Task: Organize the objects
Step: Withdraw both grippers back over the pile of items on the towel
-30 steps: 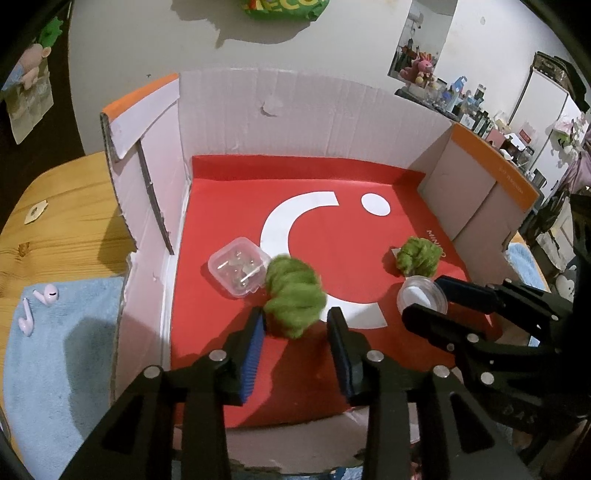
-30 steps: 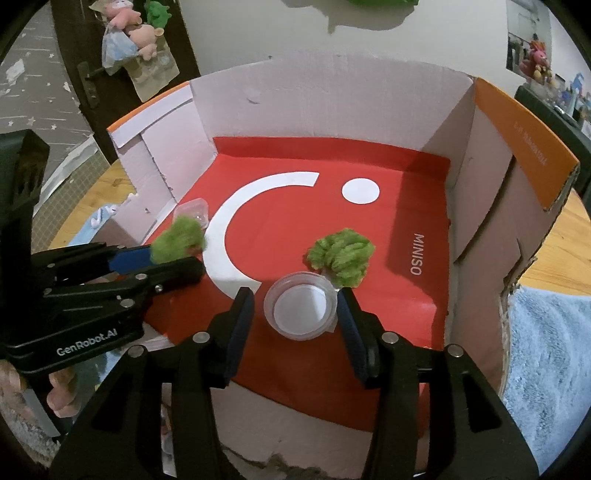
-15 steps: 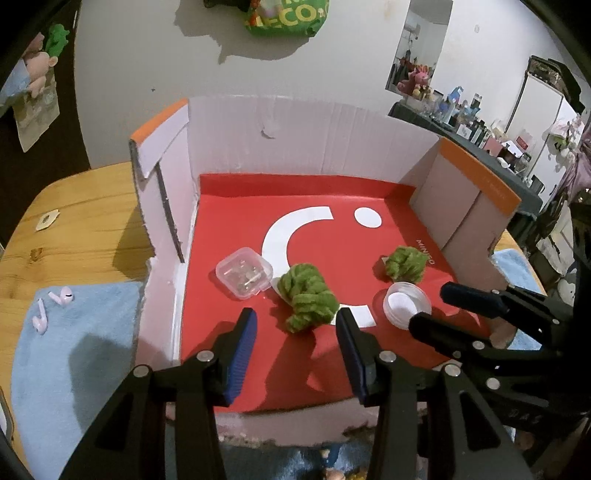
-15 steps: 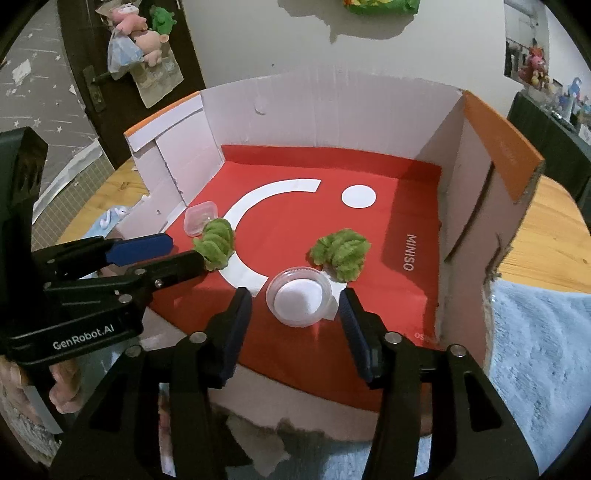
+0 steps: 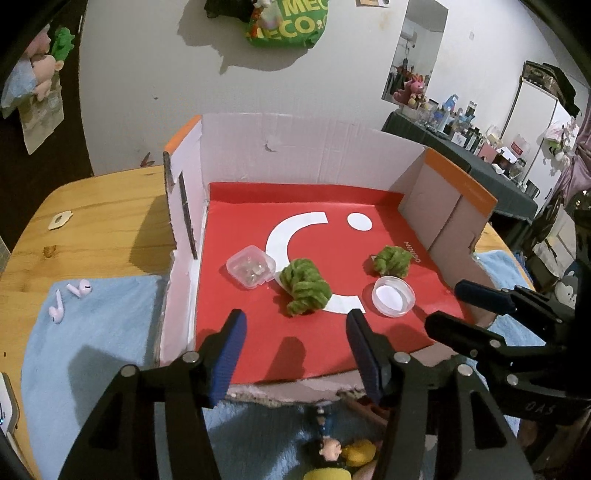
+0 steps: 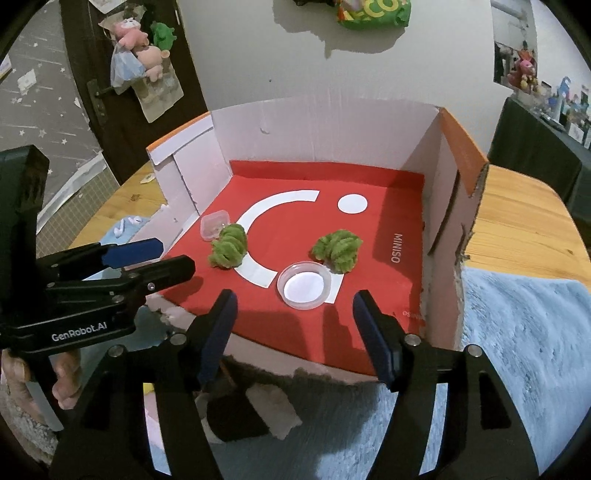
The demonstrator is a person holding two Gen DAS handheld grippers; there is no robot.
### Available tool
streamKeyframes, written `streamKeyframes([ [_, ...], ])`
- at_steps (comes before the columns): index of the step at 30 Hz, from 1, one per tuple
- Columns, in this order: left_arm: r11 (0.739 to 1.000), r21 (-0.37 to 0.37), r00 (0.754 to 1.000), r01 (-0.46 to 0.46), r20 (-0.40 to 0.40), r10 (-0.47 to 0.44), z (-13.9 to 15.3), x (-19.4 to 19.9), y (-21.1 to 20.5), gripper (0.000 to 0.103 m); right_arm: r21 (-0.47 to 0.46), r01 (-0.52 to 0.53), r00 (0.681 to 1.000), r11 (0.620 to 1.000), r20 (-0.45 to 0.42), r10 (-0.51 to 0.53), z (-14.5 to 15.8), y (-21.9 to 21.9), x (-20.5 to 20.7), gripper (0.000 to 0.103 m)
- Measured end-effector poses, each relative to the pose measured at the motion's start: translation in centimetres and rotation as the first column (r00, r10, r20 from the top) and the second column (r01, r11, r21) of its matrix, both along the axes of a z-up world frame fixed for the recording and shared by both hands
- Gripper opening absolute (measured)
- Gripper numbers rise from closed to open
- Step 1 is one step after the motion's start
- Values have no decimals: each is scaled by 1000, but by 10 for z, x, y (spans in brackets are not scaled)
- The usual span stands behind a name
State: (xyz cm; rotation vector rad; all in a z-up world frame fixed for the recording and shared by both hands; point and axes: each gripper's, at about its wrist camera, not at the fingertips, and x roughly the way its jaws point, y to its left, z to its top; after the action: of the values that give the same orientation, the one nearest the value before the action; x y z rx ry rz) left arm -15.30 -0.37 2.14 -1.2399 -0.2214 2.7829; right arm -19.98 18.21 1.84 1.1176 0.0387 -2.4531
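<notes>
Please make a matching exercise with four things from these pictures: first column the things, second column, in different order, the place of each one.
Things:
1. square clear case
2. round clear dish
3. earbuds
4. green bag

Places:
A. on the blue towel, outside the box
B. hanging on the wall
C. in the box, near its left wall
D. in the box, in front of the right green yarn bundle

Pairs: 1-C, 2-D, 3-A, 4-B
</notes>
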Motion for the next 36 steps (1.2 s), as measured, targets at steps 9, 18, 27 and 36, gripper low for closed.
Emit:
streamKeyframes([
  [9,1000,-1,1000,10,-6,-10,1,13,1,64,-10,20,1000,1000,-19,-20,7,2,16,68],
  [18,999,-42,1000,5,-31,-6,7,26,7,72,-24,31,999,999,-36,-32,12,8,30,79],
  [27,995,-103,997,-3,-72,-4,16,40,18,80,-39,34,998,999,-54,-36,16,14,42,82],
  [36,991,-130,996,-3,-94,-9,21,51,24,87,-52,44,997,998,-67,-47,19,19,54,84],
])
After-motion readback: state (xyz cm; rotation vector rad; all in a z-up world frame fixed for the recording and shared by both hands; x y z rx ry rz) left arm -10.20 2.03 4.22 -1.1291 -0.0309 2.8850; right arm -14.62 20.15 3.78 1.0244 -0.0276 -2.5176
